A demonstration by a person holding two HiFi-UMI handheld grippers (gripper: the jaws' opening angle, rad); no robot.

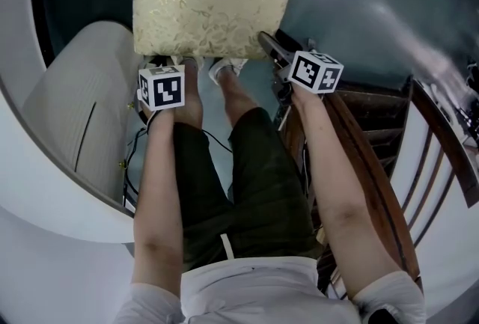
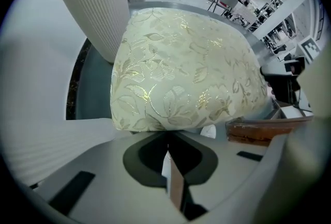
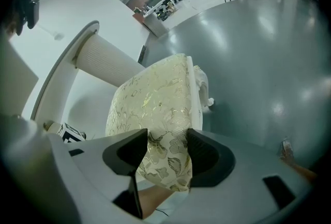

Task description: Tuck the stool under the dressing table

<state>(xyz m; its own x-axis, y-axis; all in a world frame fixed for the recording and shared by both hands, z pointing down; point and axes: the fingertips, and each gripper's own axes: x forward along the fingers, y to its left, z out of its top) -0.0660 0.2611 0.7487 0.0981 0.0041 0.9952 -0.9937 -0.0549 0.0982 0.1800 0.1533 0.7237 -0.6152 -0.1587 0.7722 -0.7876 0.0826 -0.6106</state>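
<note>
Our right fingers (image 3: 207, 158) clamp the near corner of the stool (image 1: 213, 4); our left fingers (image 2: 147, 158) are pressed together, empty, at its near edge. The stool stands just ahead, right of the counter (image 1: 67, 105).

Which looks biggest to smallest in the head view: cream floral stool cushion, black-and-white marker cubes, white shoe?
1. Cream floral stool cushion
2. Left marker cube and right marker cube, about alike
3. White shoe, partly hidden

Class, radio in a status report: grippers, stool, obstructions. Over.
Left gripper shut, empty, at near edge of stool. Right gripper clamped on its cushion corner. Stool not yet under dressing table. Wooden furniture close on right.
</note>
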